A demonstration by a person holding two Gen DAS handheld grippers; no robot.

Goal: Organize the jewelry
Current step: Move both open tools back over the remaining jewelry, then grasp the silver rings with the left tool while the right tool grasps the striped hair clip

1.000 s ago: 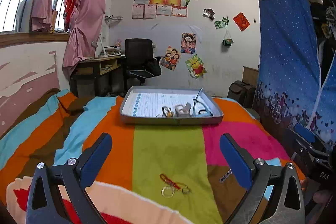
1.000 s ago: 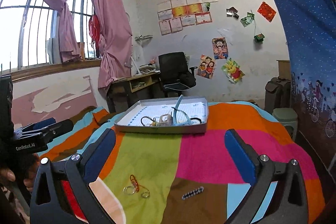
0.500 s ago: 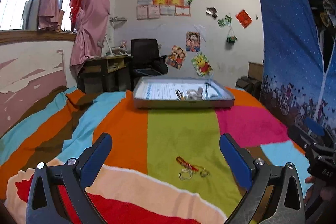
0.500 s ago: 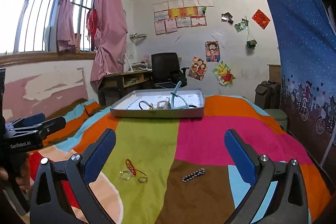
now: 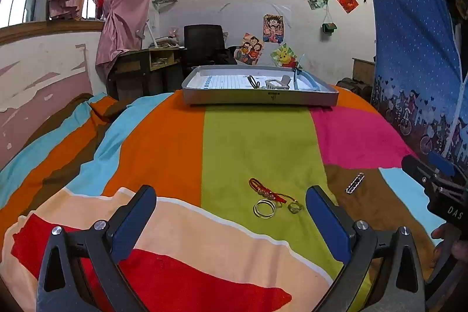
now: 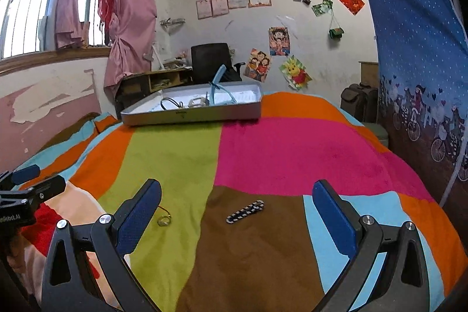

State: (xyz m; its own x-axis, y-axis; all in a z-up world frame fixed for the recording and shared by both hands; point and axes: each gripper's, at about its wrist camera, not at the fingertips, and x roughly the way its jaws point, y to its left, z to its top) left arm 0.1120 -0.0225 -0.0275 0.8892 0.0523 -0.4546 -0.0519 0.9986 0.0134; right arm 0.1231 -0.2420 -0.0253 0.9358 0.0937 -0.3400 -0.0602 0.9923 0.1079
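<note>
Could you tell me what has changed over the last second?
Both grippers, left and right, have dropped lower and closer to the blanket, toward the red cord with rings and the hair clip. Nothing was taken hold of; both remain open. The jewelry and the tray lie where they were.

Multicoloured blanket (image 5: 257,142), seemingly red-corded bracelet (image 5: 264,189)

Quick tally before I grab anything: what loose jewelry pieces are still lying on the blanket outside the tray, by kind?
Red cord bracelet with beads: 1
Gold bangles, lying overlapped: 2
Small ring: 1
Black-and-white hair clip: 1
Total: 5 pieces on the blanket; the tray contents are too small to count. Both claws are open.
</note>
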